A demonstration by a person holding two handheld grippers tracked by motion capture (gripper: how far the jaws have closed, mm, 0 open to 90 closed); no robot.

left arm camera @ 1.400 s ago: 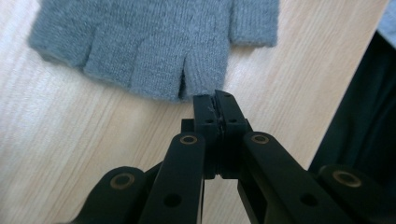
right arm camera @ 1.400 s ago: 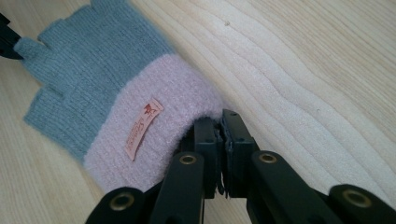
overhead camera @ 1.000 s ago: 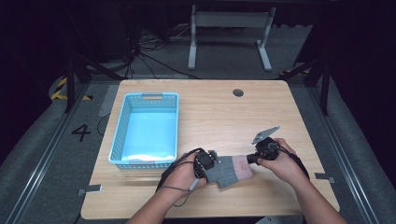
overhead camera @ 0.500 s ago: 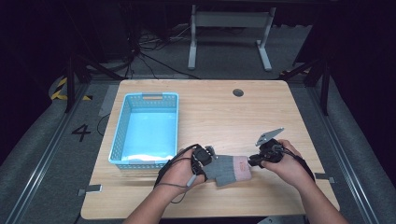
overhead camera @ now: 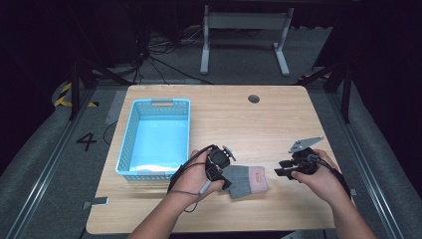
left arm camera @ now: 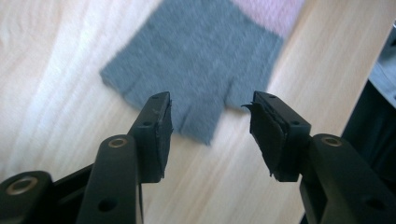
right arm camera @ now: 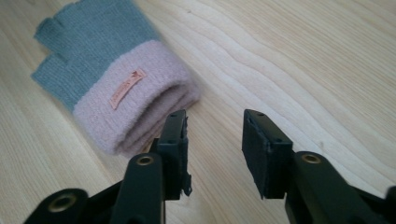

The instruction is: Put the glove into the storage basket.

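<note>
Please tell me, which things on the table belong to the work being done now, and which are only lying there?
In the work:
- glove, grey with a pink cuff, flat on the table
- left gripper, open, jaws just opened, nothing between them
- right gripper, open, jaws just opened, beside the cuff

Only lying there:
- blue basket
- table

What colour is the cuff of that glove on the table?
The cuff is pale pink, on a grey glove; the right gripper view shows it best.

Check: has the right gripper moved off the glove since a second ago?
Yes. The right gripper has pulled right, away from the glove, which lies flat beside the blue basket; its jaws have just been opening, with nothing between them.
</note>
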